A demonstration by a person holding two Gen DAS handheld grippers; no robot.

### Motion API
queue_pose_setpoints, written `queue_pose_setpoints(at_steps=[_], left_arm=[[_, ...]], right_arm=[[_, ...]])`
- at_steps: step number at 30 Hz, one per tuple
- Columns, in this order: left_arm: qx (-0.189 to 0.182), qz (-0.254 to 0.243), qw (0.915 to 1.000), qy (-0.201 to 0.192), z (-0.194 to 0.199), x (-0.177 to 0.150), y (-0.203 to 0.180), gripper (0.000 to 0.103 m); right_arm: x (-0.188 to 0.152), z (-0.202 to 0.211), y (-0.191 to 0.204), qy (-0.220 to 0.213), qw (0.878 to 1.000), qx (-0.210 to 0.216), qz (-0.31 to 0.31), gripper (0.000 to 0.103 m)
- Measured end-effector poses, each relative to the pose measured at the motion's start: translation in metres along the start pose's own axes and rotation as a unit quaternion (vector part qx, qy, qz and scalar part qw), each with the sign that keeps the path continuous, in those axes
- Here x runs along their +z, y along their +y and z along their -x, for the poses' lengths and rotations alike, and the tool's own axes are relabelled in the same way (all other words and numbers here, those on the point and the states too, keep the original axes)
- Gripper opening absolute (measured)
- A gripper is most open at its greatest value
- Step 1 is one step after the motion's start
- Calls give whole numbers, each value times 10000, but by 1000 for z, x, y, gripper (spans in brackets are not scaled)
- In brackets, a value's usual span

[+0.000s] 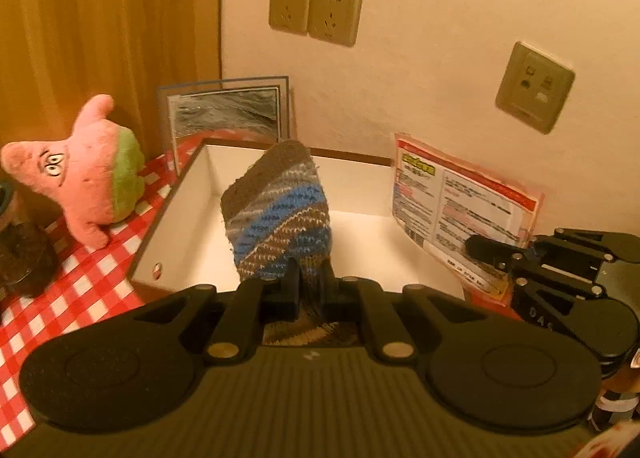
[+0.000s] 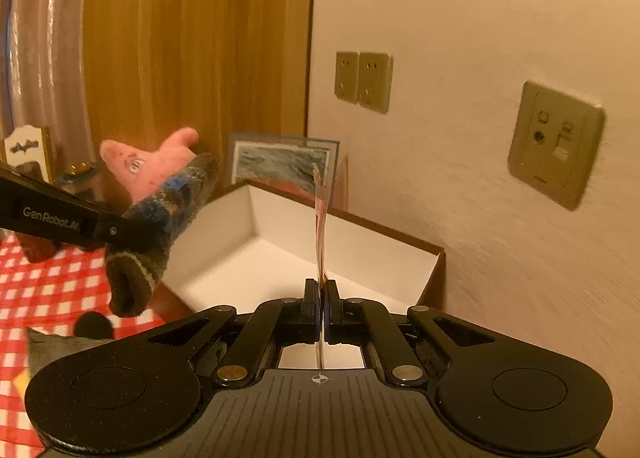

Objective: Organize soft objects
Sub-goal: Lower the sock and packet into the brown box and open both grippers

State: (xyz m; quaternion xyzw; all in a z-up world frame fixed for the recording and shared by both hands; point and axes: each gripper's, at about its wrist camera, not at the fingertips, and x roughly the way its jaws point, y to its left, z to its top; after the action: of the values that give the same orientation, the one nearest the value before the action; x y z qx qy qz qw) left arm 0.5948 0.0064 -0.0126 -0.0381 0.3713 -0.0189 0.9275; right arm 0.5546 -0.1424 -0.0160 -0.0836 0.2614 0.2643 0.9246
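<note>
My left gripper [image 1: 311,270] is shut on a striped blue, brown and grey knitted sock [image 1: 276,210], which stands up over the open white box [image 1: 360,226]. From the right wrist view the same sock [image 2: 160,218] hangs from the left gripper [image 2: 120,232] at the box's left rim. My right gripper [image 2: 321,290] is shut on a flat printed plastic packet [image 2: 321,218], seen edge-on over the box [image 2: 360,242]. In the left wrist view that packet [image 1: 456,206] is held by the right gripper [image 1: 480,248] above the box's right side.
A pink and green starfish plush [image 1: 88,178] sits on the red checked tablecloth [image 1: 80,278] left of the box. A framed picture [image 1: 224,110] leans behind the box against the wall. Wall sockets [image 1: 316,12] are above. A dark jar [image 1: 20,254] stands at far left.
</note>
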Motion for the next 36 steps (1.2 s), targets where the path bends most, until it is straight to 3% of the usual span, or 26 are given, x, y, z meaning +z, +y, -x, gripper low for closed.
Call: queue_pose_setpoints(at_steps=[12, 16, 28, 31, 34, 35, 36], left_arm=[[8, -144, 9994, 308, -72, 29, -14, 9], [136, -297, 9990, 303, -86, 33, -14, 33], [391, -28, 9977, 560, -90, 22, 11, 33], [413, 16, 9974, 586, -89, 21, 13, 33], [466, 73, 9970, 618, -86, 19, 13, 34], [474, 91, 9968, 633, -85, 18, 13, 34], [479, 110, 9967, 647, -84, 17, 13, 34]], right_arm=[[5, -62, -35, 216, 9997, -2, 80, 2], [6, -74, -39, 243, 9996, -23, 108, 2], [6, -91, -40, 239, 9991, -55, 339, 2], [7, -94, -37, 89, 9988, -237, 423, 2], [8, -104, -35, 218, 9983, -71, 529, 3], [7, -106, -34, 311, 9980, 38, 547, 6], [6, -108, -33, 404, 9976, 159, 538, 16]])
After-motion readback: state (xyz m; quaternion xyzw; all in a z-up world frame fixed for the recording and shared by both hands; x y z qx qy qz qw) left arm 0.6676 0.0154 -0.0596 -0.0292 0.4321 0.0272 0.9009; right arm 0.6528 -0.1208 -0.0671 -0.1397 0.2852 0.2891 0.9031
